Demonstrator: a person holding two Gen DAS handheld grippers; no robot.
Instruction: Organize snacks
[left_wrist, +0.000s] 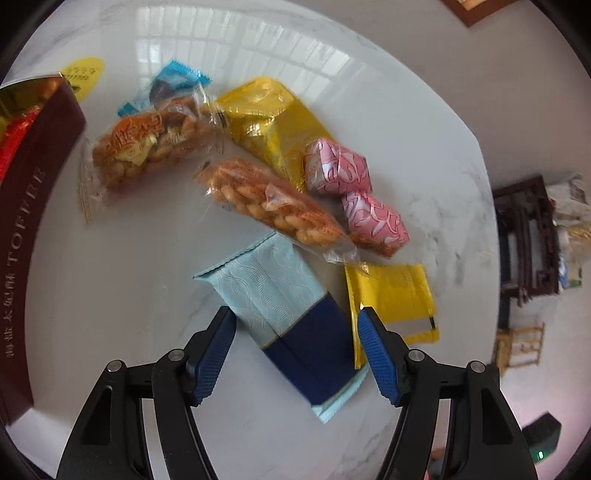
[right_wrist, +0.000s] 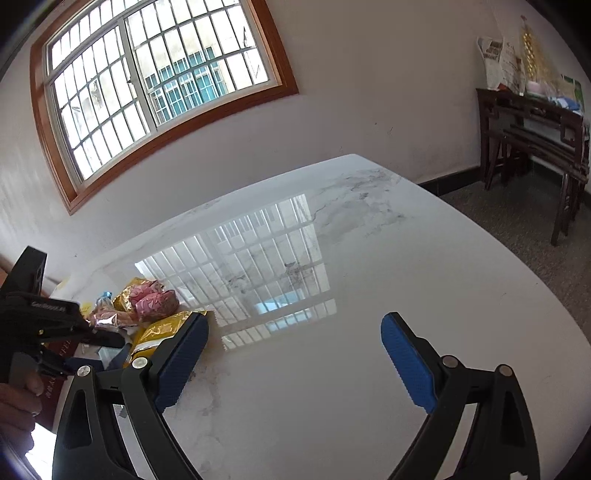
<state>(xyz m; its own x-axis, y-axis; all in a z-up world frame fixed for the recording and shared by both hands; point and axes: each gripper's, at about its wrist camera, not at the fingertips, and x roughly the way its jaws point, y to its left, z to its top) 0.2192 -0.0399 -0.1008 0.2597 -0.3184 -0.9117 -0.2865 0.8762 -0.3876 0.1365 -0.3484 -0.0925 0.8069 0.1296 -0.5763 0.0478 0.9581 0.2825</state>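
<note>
In the left wrist view my left gripper (left_wrist: 297, 326) is open, its blue pads either side of a pale-blue and navy packet (left_wrist: 291, 317) lying on the white marble table (left_wrist: 147, 258). Beyond it lie two clear bags of fried twists (left_wrist: 269, 201) (left_wrist: 147, 147), two pink wrapped sweets (left_wrist: 338, 168) (left_wrist: 375, 221), a gold packet (left_wrist: 273, 122), a yellow packet (left_wrist: 395, 295) and a blue-edged wrapper (left_wrist: 177, 79). A dark red toffee box (left_wrist: 33, 206) stands at the left. My right gripper (right_wrist: 293, 332) is open and empty over bare table, right of the snack pile (right_wrist: 147, 306).
The table's edge curves round at the right (left_wrist: 484, 206). Dark wooden furniture (right_wrist: 535, 125) stands by the wall beyond it. The left gripper's body (right_wrist: 40, 321) and a hand show at the left of the right wrist view. A window (right_wrist: 155, 81) is behind.
</note>
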